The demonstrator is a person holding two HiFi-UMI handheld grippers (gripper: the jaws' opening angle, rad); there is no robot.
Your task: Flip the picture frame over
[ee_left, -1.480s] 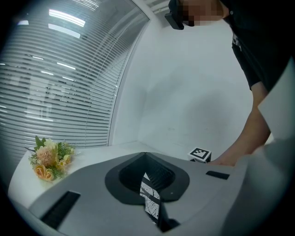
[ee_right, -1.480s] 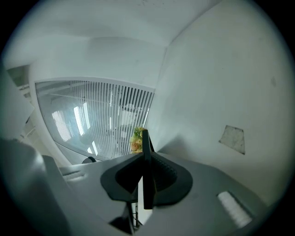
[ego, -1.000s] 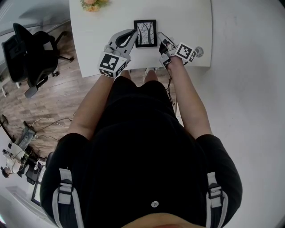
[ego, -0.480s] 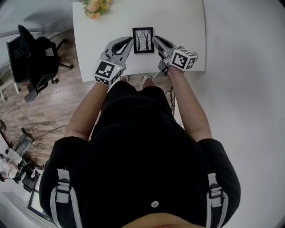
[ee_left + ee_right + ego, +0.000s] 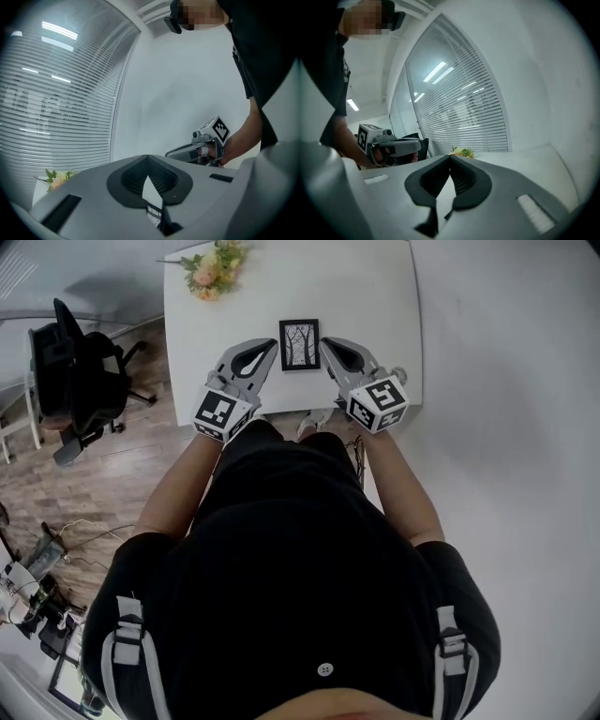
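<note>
Two grippers sit either side of the picture frame (image 5: 299,344), which lies flat and picture side up on the white counter (image 5: 375,296), its black border round a drawing of bare trees. The left gripper (image 5: 270,345) points toward the frame's left edge and the right gripper (image 5: 328,345) toward its right edge, so the frame lies between their tips. From the head view I cannot tell whether either tip touches the frame.

Both pairs of jaws are together. In the left gripper view the tips meet and nothing is clamped between them. Through the gap behind the tips a strip of white counter and a small part of the frame show below. In the right gripper view the jaws are likewise closed on nothing, with only bare counter seen through the gap.

Beyond the frame, toward the counter's far left corner, lies a small bunch of flowers (image 5: 214,266). Well to the frame's left, off the counter, a black office chair (image 5: 70,367) stands on the wooden floor (image 5: 112,474). Window blinds (image 5: 464,112) rise behind the flowers in the right gripper view.
</note>
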